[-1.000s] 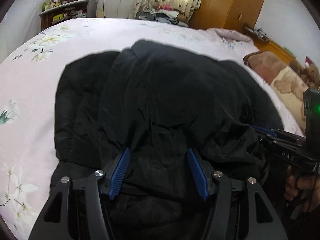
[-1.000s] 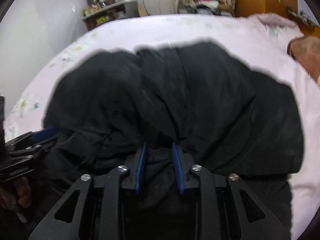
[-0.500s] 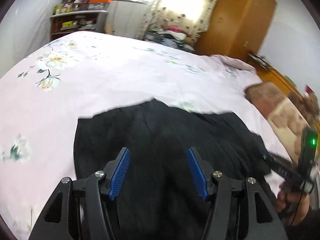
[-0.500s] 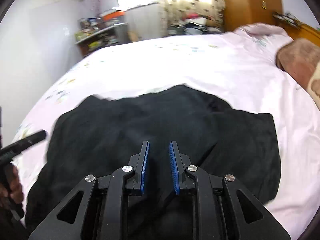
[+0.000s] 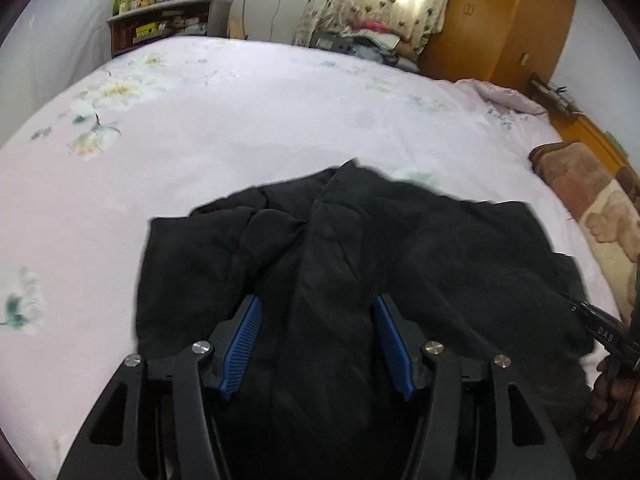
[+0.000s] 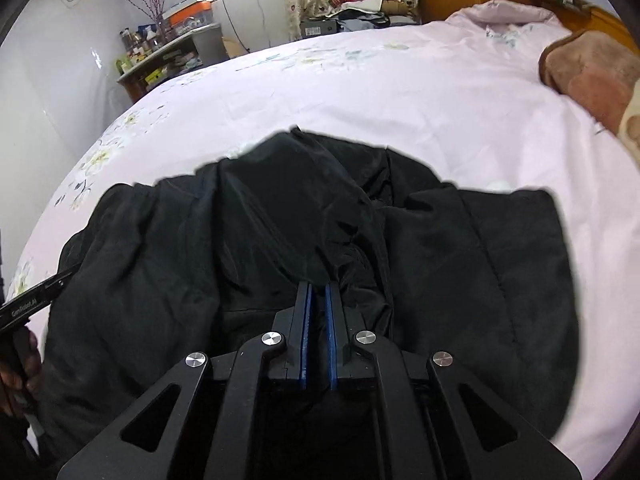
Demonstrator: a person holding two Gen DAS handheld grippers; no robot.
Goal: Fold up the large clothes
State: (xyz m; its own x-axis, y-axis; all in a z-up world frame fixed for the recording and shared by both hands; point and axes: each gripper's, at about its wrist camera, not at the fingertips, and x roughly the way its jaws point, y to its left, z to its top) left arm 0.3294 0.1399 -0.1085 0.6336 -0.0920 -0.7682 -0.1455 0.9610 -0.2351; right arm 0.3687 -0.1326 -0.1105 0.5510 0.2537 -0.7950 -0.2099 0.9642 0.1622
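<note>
Black coat (image 5: 360,264) lies bunched on the bed (image 5: 240,120), folding unfinished; left gripper (image 5: 318,344) fingers spread, right gripper (image 6: 318,336) fingers just closed together, pinching a bit of coat

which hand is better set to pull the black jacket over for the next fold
Probably right: the right tongs have just closed, and dark fabric of the black jacket bunches at their tips. The left tongs stand open over it, gripping nothing.
</note>
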